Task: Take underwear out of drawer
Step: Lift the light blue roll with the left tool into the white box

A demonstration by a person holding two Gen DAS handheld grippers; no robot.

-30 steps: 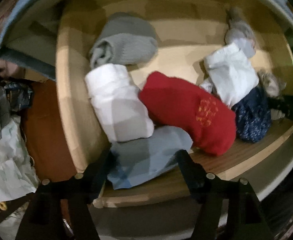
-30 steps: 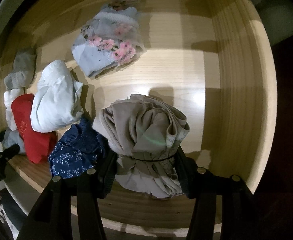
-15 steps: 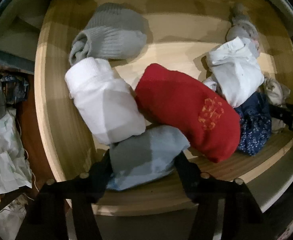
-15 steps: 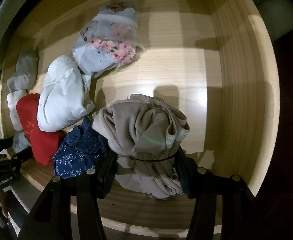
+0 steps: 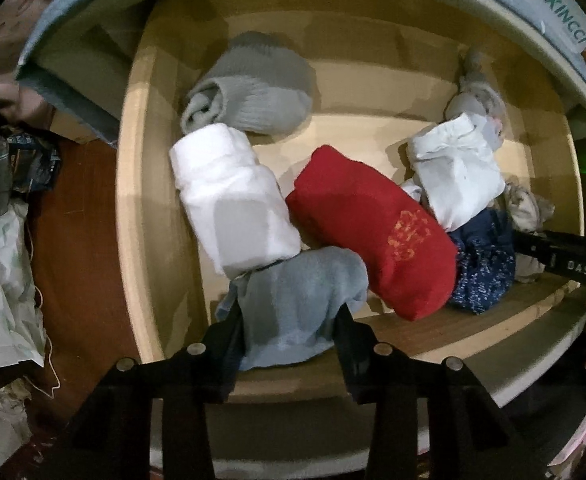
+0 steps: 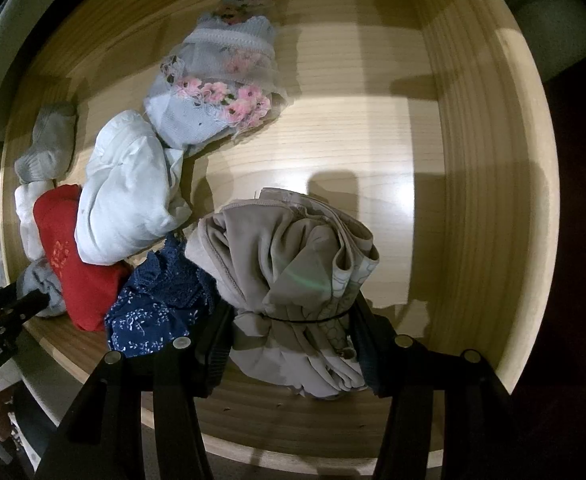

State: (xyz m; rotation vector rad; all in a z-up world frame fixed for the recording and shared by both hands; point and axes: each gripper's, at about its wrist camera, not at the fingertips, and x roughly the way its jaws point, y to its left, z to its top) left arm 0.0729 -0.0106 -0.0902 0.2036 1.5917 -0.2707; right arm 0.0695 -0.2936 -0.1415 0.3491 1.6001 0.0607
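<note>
Pale wood forms the drawer (image 6: 489,184), its floor bare on the right and crowded with rolled and bunched garments toward the left. The right gripper (image 6: 291,322) points steeply down near the drawer's front edge, and its two black fingers (image 6: 213,344) press from either side on a beige bundle of underwear (image 6: 285,264) cinched by a thin dark band. Touching that bundle on its left lies a navy floral-print piece (image 6: 153,316), and above that a white bundle (image 6: 125,196) leaning on a red roll (image 6: 69,264). A pale grey piece with pink flower lace (image 6: 217,96) sits toward the back, touching the white bundle.

The left gripper (image 5: 291,322) points straight down at the other end of the drawer. Its jaws are closing on a light blue-grey roll (image 5: 301,300), which bulges between the fingers, and both fingers seem to touch the fabric, though blur makes the contact hard to judge. Just behind this roll lie a white roll (image 5: 233,196) and the red roll, side by side and touching. A grey knitted roll (image 5: 253,92) rests further back, against the white one. Outside the drawer's left wall, crumpled light fabric (image 5: 1,288) lies on a reddish-brown floor (image 5: 77,240).
</note>
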